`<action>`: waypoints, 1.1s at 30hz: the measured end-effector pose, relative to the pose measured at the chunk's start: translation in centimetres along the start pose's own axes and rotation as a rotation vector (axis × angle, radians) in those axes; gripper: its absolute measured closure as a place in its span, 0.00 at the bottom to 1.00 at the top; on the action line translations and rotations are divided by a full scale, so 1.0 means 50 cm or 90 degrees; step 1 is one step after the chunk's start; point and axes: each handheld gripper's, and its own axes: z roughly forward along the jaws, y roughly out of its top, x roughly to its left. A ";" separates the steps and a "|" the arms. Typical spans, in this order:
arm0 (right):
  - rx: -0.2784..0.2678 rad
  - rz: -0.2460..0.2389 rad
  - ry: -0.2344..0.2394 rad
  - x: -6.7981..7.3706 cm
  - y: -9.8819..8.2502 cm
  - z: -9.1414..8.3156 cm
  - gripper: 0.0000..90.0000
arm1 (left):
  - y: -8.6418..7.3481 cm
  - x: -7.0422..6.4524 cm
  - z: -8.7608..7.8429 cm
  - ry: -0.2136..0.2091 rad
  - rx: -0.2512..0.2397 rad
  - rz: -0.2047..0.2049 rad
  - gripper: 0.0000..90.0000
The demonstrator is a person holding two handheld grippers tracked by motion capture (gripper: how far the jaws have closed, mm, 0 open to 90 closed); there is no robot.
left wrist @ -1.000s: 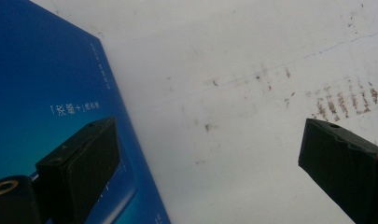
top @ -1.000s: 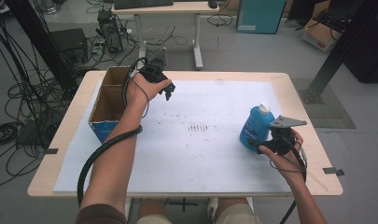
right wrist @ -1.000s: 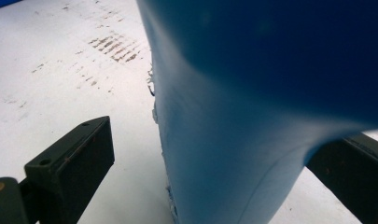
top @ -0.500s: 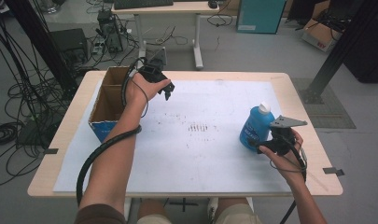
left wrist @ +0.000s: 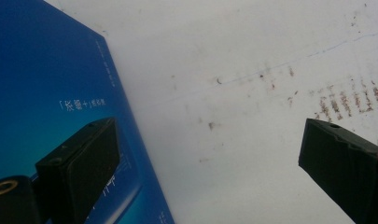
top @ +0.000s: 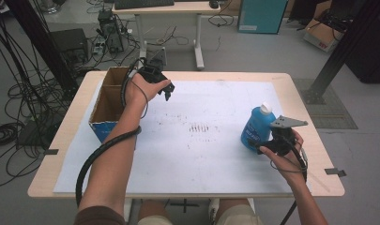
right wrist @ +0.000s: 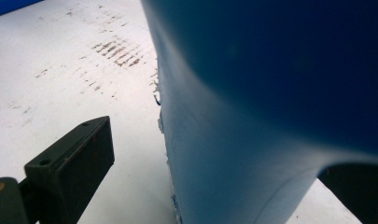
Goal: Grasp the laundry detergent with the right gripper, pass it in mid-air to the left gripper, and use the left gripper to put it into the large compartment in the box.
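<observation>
A blue bottle (top: 254, 129) with a white cap (top: 265, 108) stands upright at the right of the white paper sheet (top: 216, 159). My right gripper (top: 260, 146) is low beside its base, open. In the right gripper view the bottle (right wrist: 270, 93) sits between the jaws, and a gap separates it from the left jaw. My left gripper (top: 168, 90) hovers at the far left, just right of an open cardboard box (top: 105, 131). Its jaws (left wrist: 210, 172) stand wide apart and empty over the paper, with the box's blue side (left wrist: 46, 70) behind the left jaw.
The wooden table (top: 300, 93) carries the sheet, which has brown smudges (top: 199, 127) at its middle. Cables and black stands crowd the floor to the left. A desk (top: 169, 9) stands beyond the far edge.
</observation>
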 end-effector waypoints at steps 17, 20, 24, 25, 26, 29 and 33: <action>-0.007 -0.006 0.004 -0.002 -0.003 0.005 0.02 | -0.002 0.002 0.000 -0.002 -0.002 -0.007 0.06; -0.008 -0.005 0.004 -0.003 -0.004 0.005 0.02 | -0.002 0.001 0.002 -0.002 0.000 -0.006 0.06; -0.008 -0.006 0.005 -0.004 -0.005 0.004 0.02 | -0.001 0.001 -0.001 0.001 0.000 -0.004 0.06; -0.008 -0.006 0.005 -0.004 -0.005 0.004 0.02 | -0.001 0.001 -0.001 0.001 0.000 -0.004 0.06; -0.010 -0.007 0.005 -0.004 -0.005 0.004 0.02 | 0.000 0.001 -0.002 0.003 0.000 -0.002 0.06; -0.011 -0.007 0.004 -0.004 -0.005 0.003 0.02 | 0.000 0.001 -0.003 0.003 0.001 -0.002 0.06; -0.013 -0.006 0.004 -0.005 -0.005 0.003 0.02 | -0.002 -0.001 -0.002 0.004 0.000 -0.005 0.06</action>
